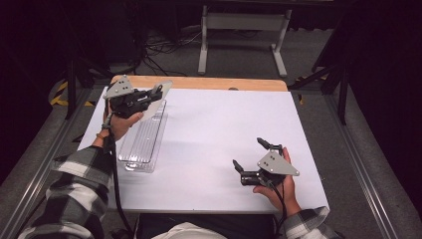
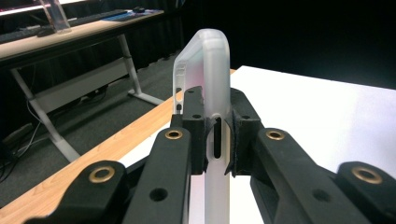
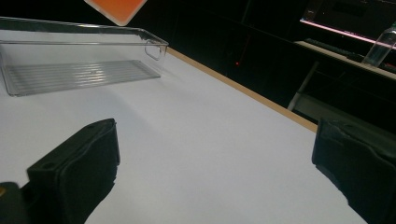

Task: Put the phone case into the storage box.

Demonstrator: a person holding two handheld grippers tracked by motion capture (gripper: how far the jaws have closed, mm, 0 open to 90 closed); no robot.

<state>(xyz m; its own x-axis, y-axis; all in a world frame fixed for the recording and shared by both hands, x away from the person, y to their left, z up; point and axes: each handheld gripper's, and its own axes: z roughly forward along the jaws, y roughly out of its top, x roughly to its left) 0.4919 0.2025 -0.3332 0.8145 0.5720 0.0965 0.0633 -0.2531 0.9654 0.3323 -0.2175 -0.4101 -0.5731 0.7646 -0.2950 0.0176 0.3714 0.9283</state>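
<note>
Left gripper [image 1: 149, 96] is held above the far end of the clear plastic tray [image 1: 144, 142], fingers [image 2: 198, 123] clamped narrow on a translucent frosted phone case [image 2: 208, 84]. In the left gripper view the case stands edge-on and upright between the pads, a slot cutout in its edge right at the grip. In the high view the case [image 1: 158, 99] pokes out past the fingers, tilted, over the tray's far end and clear of its floor. Tray is long, ribbed on the bottom, with a handle cutout in its end wall [image 3: 152, 49], and lies at the left side of the white tabletop [image 1: 219, 129]. Right gripper [image 1: 251, 157] is well right of the tray, near the tabletop's front edge, held low over the white surface. Its fingers [image 3: 77, 168] stand wide apart with nothing between them, just bare tabletop.
</note>
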